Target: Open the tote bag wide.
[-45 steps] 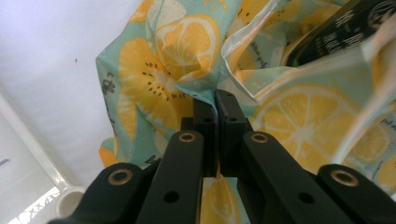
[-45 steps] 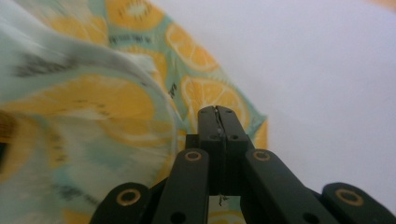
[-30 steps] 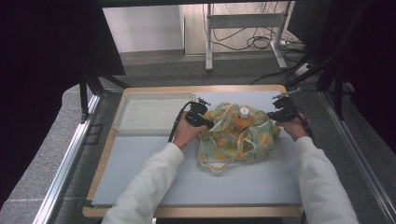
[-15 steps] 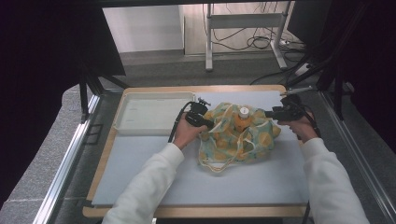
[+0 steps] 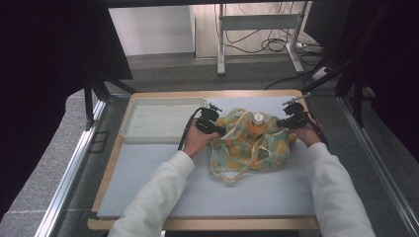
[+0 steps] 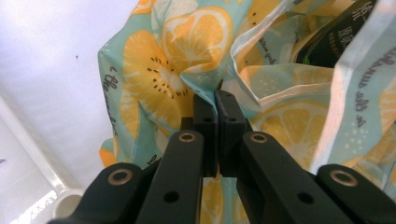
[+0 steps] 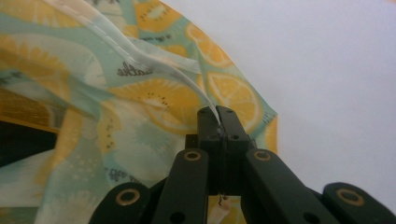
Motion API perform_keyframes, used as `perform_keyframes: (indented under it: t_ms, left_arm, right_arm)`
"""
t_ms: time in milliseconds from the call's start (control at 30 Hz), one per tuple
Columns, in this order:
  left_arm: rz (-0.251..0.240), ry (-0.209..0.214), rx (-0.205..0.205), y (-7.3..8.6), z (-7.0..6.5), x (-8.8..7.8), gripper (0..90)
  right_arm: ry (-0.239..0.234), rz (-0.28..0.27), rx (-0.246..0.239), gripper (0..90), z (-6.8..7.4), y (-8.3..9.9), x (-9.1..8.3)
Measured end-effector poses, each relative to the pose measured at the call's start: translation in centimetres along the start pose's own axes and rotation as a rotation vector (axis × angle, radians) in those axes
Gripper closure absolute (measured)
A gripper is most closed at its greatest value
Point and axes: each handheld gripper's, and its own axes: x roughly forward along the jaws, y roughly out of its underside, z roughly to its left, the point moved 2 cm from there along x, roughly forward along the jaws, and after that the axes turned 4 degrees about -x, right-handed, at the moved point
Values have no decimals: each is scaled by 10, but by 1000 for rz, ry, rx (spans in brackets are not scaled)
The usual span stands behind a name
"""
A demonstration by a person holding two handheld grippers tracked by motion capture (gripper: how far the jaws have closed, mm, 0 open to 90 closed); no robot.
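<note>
Grey mat [image 5: 148, 168] on wood table; both claws [image 5: 219, 130] [image 5: 279, 121] clenched on fruit-print bag [image 5: 247, 150] edges.

Both arms reach forward, left gripper [image 5: 213, 129] and right gripper [image 5: 282, 121] fingers pinched closed.

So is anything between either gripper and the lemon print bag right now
Nothing visible. The left gripper has its jaws shut on a fold of the lemon print bag, and the right gripper is shut on the bag's edge at the other side.
</note>
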Motion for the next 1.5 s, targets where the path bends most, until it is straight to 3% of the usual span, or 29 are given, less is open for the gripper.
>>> perform_keyframes:
  t_ms: [200, 400, 567, 633, 700, 733, 833, 867, 900, 933, 1100, 1133, 1167, 1400, 1500]
  left_arm:
    - [13, -24, 14, 3, -1, 6, 887]
    - [21, -37, 19, 6, -3, 12, 882]
    - [-9, -46, 21, 5, -3, 4, 816]
    - [-44, -44, 16, 4, -2, -3, 721]
    - [-87, -37, 19, 4, -3, -13, 626]
    - [-104, -35, 21, 3, -2, -18, 626]
    - [-174, -30, 14, 3, -1, -37, 459]
    - [-203, -27, 9, 4, -1, -44, 459]
    - [-229, -22, 6, 4, -1, -50, 417]
    - [-263, -12, 14, 6, -2, -61, 417]
    - [-261, 19, 58, 13, -9, -71, 494]
    - [-245, 20, 85, 16, -14, -71, 554]
    - [-245, 20, 85, 16, -14, -71, 579]
    - [-221, 60, 115, 26, -24, -67, 594]
    - [-212, 83, 131, 28, -29, -65, 649]
  right_arm:
    - [38, 70, 68, 892, -11, 17, 9]
    - [65, 98, 56, 892, -12, 25, 9]
    - [67, 90, 58, 886, -14, 27, 2]
    - [52, 60, 64, 800, -14, 25, -4]
    - [61, -1, 65, 593, -11, 23, -16]
    - [61, -1, 65, 593, -11, 23, -16]
    - [78, -64, 52, 481, -6, 20, -36]
    - [78, -64, 52, 481, -6, 20, -36]
    - [87, -91, 49, 473, -3, 19, -46]
    - [84, -107, 43, 472, -2, 18, -51]
    - [61, -140, 34, 503, 8, 16, -67]
    - [47, -143, 22, 531, 14, 17, -72]
    - [47, -143, 22, 531, 14, 17, -72]
    - [9, -152, -6, 599, 30, 18, -82]
    - [-2, -157, -27, 643, 36, 19, -84]
